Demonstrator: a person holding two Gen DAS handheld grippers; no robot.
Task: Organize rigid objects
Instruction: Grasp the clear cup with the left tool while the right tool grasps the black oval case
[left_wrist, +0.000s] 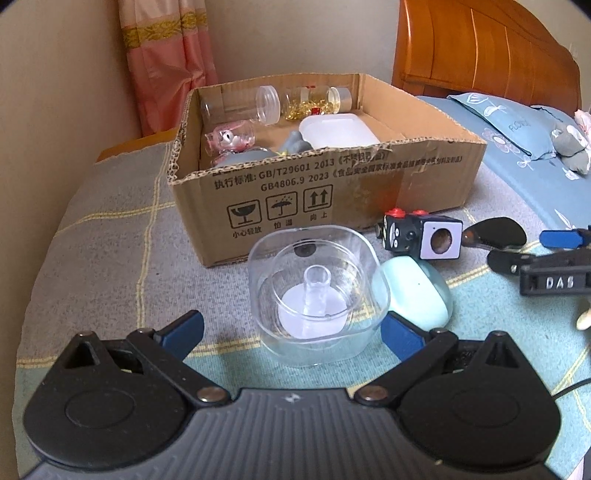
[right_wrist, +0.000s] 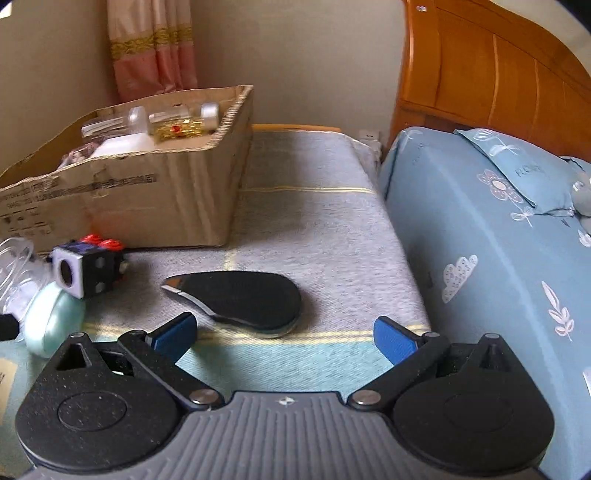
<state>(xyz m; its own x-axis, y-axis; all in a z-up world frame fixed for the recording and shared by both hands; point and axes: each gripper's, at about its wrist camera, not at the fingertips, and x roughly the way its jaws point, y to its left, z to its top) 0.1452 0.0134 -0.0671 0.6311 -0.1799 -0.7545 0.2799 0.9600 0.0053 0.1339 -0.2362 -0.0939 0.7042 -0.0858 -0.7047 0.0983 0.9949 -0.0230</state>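
A clear plastic cup (left_wrist: 314, 291) with a small clear funnel and white disc inside stands on the blanket between the open jaws of my left gripper (left_wrist: 291, 328), untouched. A pale green round case (left_wrist: 417, 291) leans behind it, below a black-and-white cube toy (left_wrist: 421, 234). A cardboard box (left_wrist: 332, 192) behind holds jars, a white tub and a pink figure. My right gripper (right_wrist: 284, 334) is open and empty, just short of a flat black teardrop-shaped object (right_wrist: 251, 301). The cube (right_wrist: 86, 269), green case (right_wrist: 53, 319) and box (right_wrist: 155, 199) show to its left.
The right gripper also shows in the left wrist view (left_wrist: 554, 254) at the right edge. A blue floral pillow (right_wrist: 480, 240) and wooden headboard (right_wrist: 498, 66) bound the right side. A pink curtain (left_wrist: 166, 62) and wall lie behind the box.
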